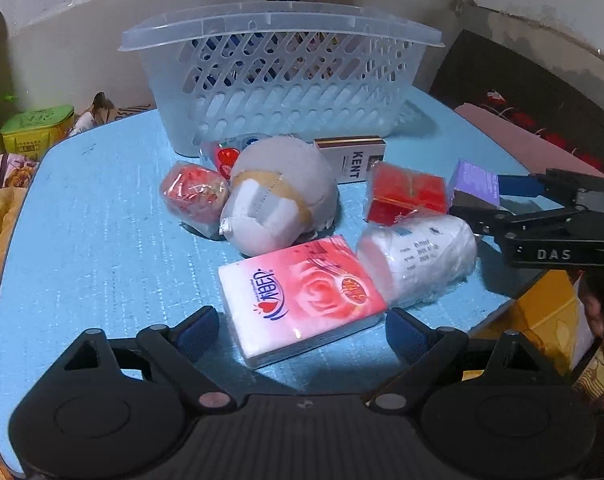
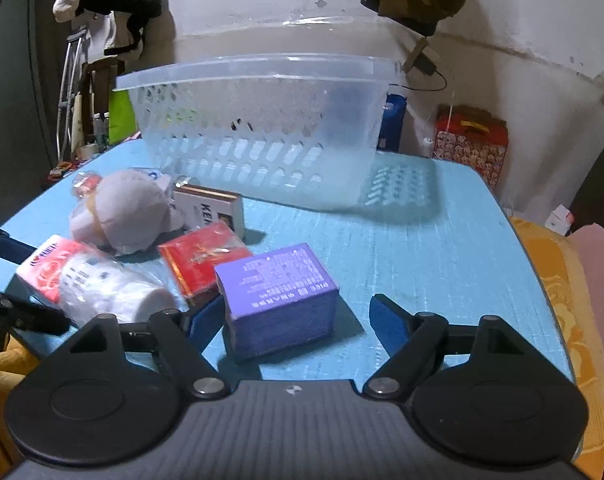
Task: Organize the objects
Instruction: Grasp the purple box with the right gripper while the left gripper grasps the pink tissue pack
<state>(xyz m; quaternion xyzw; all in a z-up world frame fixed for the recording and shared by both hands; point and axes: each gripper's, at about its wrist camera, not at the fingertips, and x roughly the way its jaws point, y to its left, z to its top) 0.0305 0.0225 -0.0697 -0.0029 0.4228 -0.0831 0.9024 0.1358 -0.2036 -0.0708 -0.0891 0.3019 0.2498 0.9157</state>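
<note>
A clear plastic basket (image 1: 277,76) stands at the back of the blue table (image 1: 93,216); it also shows in the right wrist view (image 2: 261,136). My left gripper (image 1: 302,332) is open around the near end of a pink tissue pack (image 1: 302,296). My right gripper (image 2: 297,316) is open around a purple box (image 2: 277,292). Next to them lie a white wrapped roll (image 1: 418,260), a red box (image 1: 406,192), a grey plush toy (image 1: 281,192), a KENT carton (image 1: 354,156) and a red wrapped ball (image 1: 193,196).
The right gripper's arm (image 1: 550,220) reaches in from the right in the left wrist view. Orange bedding (image 2: 562,280) borders the table's right edge. A green tin (image 1: 37,128) sits beyond the table's left side. A wall runs behind the basket.
</note>
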